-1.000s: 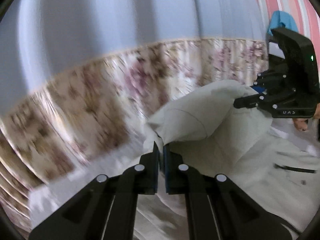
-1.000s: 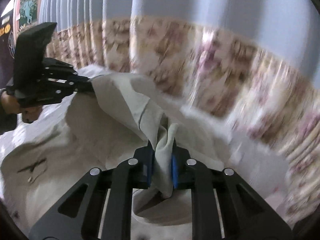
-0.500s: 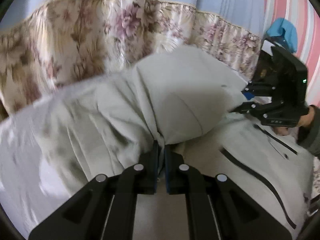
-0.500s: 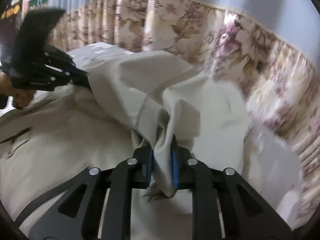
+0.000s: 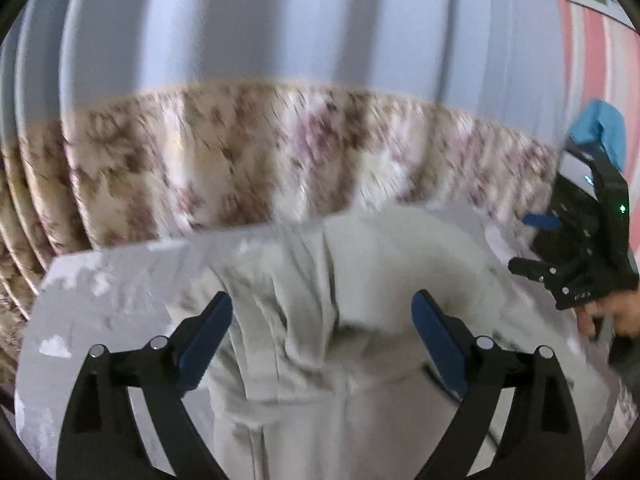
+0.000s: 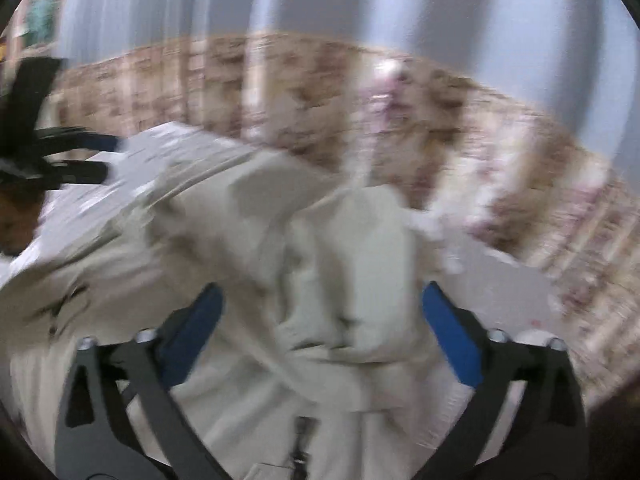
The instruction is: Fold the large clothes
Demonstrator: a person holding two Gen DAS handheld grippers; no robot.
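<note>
Left gripper [image 5: 322, 330] fingers spread wide over pale grey-green fabric jacket [image 5: 360, 280]. Right gripper [image 6: 322, 326] likewise spread; only its view showed dark zipper [image 6: 300, 440], lower centre.

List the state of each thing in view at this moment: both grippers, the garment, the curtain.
Left gripper: open, holding nothing.
Right gripper: open, holding nothing.
Jacket: released, lying bunched on the bed, a folded part on top.
Bed: partly covered by the jacket.
Curtain: hanging closed behind the bed.
</note>
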